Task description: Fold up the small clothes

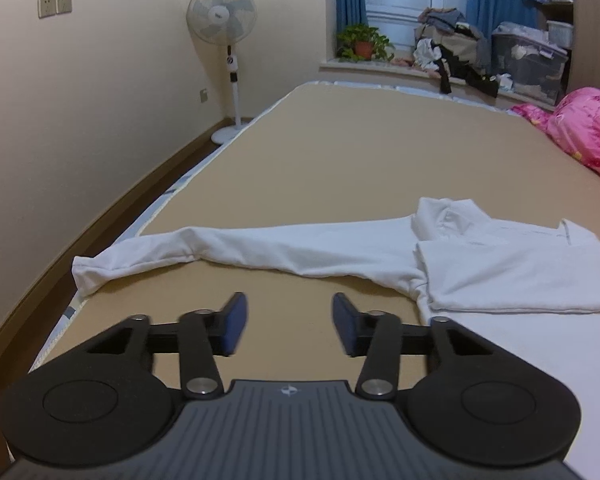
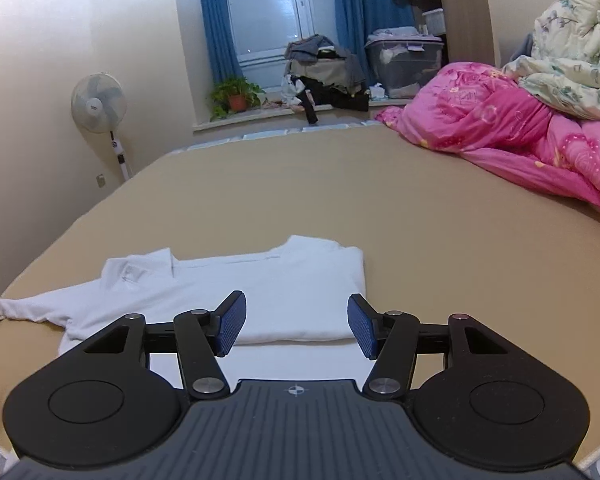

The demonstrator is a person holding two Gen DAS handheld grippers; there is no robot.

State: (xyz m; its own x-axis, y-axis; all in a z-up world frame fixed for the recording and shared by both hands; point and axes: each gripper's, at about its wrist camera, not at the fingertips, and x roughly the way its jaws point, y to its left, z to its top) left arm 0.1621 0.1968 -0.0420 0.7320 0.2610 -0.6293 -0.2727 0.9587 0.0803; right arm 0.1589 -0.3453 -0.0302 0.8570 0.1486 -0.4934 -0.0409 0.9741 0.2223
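A white long-sleeved shirt (image 1: 500, 264) lies on the tan bed (image 1: 340, 152). Its body is partly folded, and one sleeve (image 1: 204, 244) stretches out to the left toward the bed's edge. My left gripper (image 1: 289, 324) is open and empty, just above the bed in front of the sleeve. In the right wrist view the shirt (image 2: 284, 284) lies flat with its right side folded over. My right gripper (image 2: 296, 326) is open and empty, just over the shirt's near edge.
A pink quilt (image 2: 520, 136) and a floral one (image 2: 572, 72) are heaped at the bed's right. A standing fan (image 1: 224, 40) is by the left wall. A potted plant (image 1: 364, 42), clothes pile (image 1: 452, 48) and storage bin (image 1: 528, 64) sit at the window sill.
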